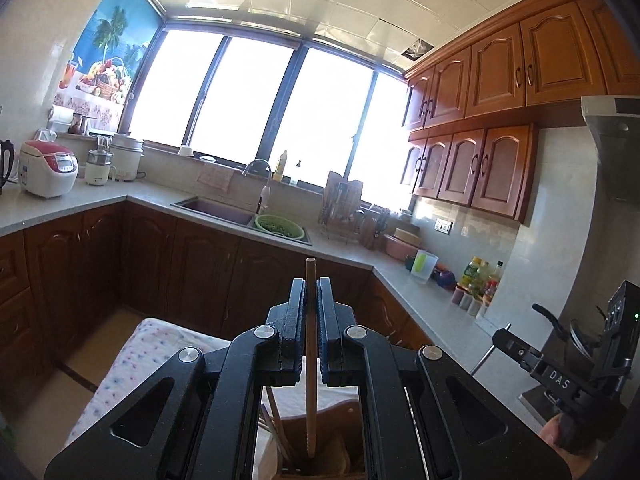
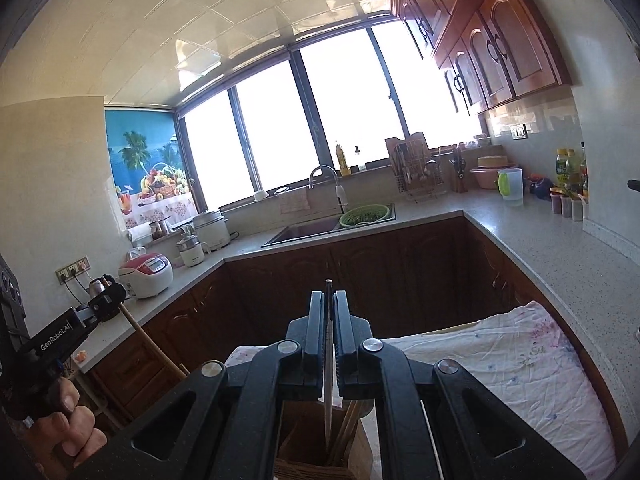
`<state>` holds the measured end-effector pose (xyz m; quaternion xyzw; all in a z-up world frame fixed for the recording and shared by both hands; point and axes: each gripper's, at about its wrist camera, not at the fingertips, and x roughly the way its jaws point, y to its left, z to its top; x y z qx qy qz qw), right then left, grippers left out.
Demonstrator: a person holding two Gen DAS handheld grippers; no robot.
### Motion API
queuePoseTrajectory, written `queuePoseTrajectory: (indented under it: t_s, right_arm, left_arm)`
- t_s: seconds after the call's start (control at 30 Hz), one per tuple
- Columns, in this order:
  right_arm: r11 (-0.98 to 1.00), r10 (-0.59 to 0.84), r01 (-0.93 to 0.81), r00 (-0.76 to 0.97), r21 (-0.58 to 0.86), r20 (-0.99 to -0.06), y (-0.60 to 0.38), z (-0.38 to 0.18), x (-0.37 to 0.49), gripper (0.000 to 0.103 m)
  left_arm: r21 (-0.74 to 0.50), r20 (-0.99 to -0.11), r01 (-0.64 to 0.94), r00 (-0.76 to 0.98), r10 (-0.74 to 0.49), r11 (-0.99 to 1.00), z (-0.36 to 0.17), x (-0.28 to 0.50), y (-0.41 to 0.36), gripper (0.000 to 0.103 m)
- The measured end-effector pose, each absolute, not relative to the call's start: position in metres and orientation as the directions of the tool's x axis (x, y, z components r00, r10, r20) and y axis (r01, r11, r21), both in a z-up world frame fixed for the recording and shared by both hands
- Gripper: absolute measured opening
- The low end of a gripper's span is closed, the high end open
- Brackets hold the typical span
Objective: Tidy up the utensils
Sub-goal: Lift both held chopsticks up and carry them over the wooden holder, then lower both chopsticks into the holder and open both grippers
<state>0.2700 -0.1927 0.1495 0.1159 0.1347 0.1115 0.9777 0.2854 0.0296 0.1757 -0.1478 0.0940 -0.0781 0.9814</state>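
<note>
Two hand-held grippers, each clamped on one utensil: left hand-held gripper (image 1: 311, 280) closed on a wooden chopstick (image 1: 310, 360), right hand-held gripper (image 2: 329, 294) closed on a slim metal utensil (image 2: 328, 392) (knife or chopstick, hard to say which). Both pieces held nearly upright at lower centre of their frames, lower ends just above or just inside a wooden utensil holder (image 2: 292, 456) with other sticks already standing in it; whether the tips touch anything inside, impossible to tell. Probably mid-task: some pieces stowed, these two either on the way in or being drawn out for sorting, with no way to settle which from here. Nothing loose visible on the floral cloth (image 2: 520, 360) covering the worktop beneath, so little apparently left beyond these two. Left wrist view alone: the right hand-held gripper at lower right of frame, side-on in the person's grip, plus the steel range hood (image 1: 612, 148) at the right edge. Right wrist view alone: the left hand-held gripper at lower left of frame with the chopstick slanting down from it, the person's hand (image 2: 68, 424) around the handle, and a wider stretch of cloth at lower right. Sink (image 2: 304, 232) and green colander (image 2: 366, 213) well apart from the action in both, toward mid-frame.
</note>
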Motion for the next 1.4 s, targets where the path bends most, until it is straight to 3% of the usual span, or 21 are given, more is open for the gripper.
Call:
queuePoseTrajectory:
  t_s: [0.47,1.0,1.13,1.17,1.23,1.27,1.4]
  right_arm:
    - [0.948,0.257,-0.172,0.91,0.269,-0.325,-0.189,0.085,0.28,0.004]
    - [0.942,0.271,-0.166,0.89,0.292,-0.367,-0.187,0.079,0.285,0.005]
    - [0.936,0.276,-0.162,0.887,0.312,-0.369,-0.19,0.079,0.285,0.012]
    - [0.935,0.274,-0.157,0.888,0.317,-0.369,-0.192,0.079,0.284,0.016]
    - [0.931,0.273,-0.153,0.893,0.331,-0.357,-0.195,0.08,0.279,0.028]
    - [0.928,0.275,-0.152,0.896,0.341,-0.35,-0.198,0.081,0.277,0.035]
    - [0.916,0.275,-0.144,0.905,0.375,-0.323,-0.21,0.084,0.261,0.038]
  left_arm:
    - [-0.328,-0.331,0.117,0.915,-0.23,0.938,0.096,0.296,0.021,0.005]
    - [-0.313,-0.35,0.132,0.905,-0.243,0.941,0.099,0.294,0.021,0.006]
    - [-0.316,-0.363,0.131,0.899,-0.247,0.94,0.101,0.293,0.023,0.007]
    - [-0.32,-0.362,0.135,0.897,-0.252,0.938,0.101,0.292,0.023,0.01]
    - [-0.324,-0.359,0.122,0.902,-0.241,0.938,0.102,0.286,0.025,0.031]
    - [-0.329,-0.348,0.111,0.909,-0.23,0.938,0.103,0.282,0.028,0.051]
    - [-0.381,-0.336,0.082,0.916,-0.22,0.921,0.098,0.26,0.045,0.054]
